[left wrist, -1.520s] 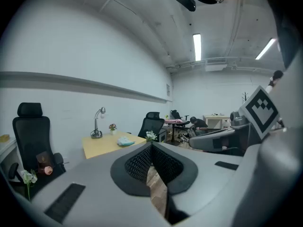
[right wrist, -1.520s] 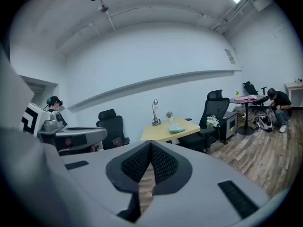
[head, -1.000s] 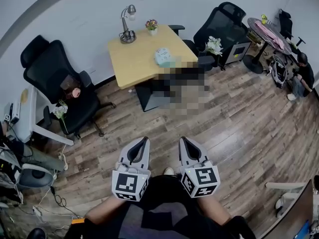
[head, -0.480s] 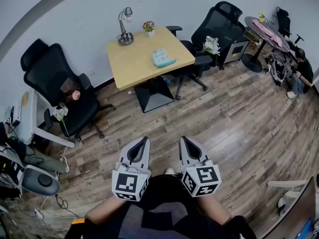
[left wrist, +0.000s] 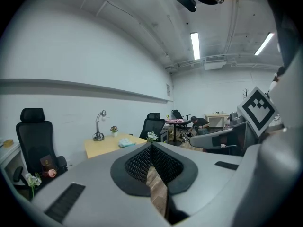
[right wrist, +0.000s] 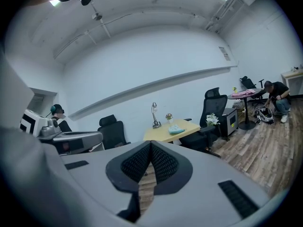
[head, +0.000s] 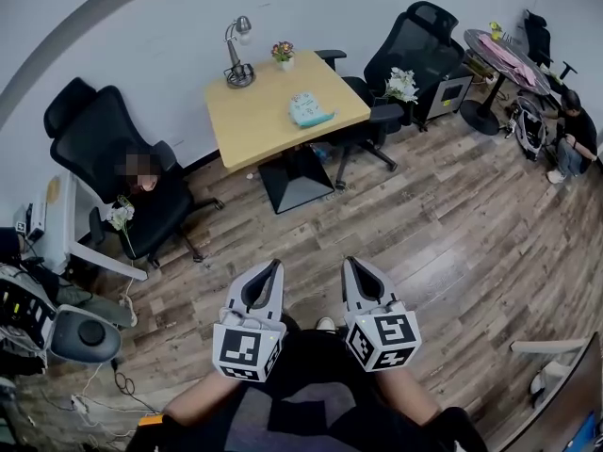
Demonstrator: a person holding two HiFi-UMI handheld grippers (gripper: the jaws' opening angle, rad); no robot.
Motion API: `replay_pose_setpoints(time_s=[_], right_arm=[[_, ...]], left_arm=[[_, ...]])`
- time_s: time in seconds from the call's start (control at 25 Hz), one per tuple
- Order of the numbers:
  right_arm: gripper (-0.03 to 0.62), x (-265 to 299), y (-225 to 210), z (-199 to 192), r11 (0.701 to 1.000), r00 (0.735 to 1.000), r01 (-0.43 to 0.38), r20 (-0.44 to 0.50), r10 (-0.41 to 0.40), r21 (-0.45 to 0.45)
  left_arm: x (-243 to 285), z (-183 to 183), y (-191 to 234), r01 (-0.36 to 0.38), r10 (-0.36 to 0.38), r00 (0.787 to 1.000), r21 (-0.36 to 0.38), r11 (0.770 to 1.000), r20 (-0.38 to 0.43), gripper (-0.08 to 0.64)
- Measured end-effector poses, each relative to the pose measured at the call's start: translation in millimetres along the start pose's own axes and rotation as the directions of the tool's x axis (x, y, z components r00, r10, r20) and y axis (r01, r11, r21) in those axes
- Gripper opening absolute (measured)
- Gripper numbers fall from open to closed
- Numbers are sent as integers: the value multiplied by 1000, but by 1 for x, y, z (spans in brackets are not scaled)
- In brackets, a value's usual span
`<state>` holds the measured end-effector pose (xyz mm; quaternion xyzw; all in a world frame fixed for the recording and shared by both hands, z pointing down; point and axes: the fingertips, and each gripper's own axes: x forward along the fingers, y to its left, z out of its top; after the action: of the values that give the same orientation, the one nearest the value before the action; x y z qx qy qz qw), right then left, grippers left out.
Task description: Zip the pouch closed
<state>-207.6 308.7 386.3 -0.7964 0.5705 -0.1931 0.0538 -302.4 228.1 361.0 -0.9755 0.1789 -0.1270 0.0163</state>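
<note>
A pale teal pouch (head: pixel 310 109) lies on the wooden table (head: pixel 259 121) across the room, far from both grippers. It shows small in the left gripper view as the pouch (left wrist: pixel 126 144) and in the right gripper view as the pouch (right wrist: pixel 177 129). My left gripper (head: pixel 275 266) and right gripper (head: pixel 349 264) are held side by side close to my body, over the floor. Both have their jaws closed tip to tip with nothing between them.
A desk lamp (head: pixel 237 53) and a small flower pot (head: pixel 284 52) stand on the table. Black office chairs (head: pixel 113 172) (head: pixel 410 50) flank it. A person (head: pixel 571 144) crouches at the far right by a round table (head: pixel 503 59). Equipment and cables crowd the left edge.
Both grippers stay where they were, jaws shut. The head view has shifted slightly, so the room sits a touch lower and to the right in frame.
</note>
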Motion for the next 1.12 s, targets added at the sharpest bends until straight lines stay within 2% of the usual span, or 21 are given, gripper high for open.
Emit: replay_pose_setpoints(time_s=[0.24,0.52,0.72,1.12], right_arm=[[15,8,1,-8,1000,1000,4,-26,-4,8],[15,17,-26,-3,995,995,97,-40,-96,15],[15,30,-45,-4,991,991,128,-53,-126,28],[15,139,-72,4,992,985,121,-129,-116,32]], left_arm=[[4,-8,5,8,-9,1000,-21,1000,-19,9],[44,-8,0,102,-103,994,-34,994,-25,9],[72,-9,-6,155,-156,987,-24,988,-35,9],[165,-19,61,138,-144,985,-77,987,-91,9]])
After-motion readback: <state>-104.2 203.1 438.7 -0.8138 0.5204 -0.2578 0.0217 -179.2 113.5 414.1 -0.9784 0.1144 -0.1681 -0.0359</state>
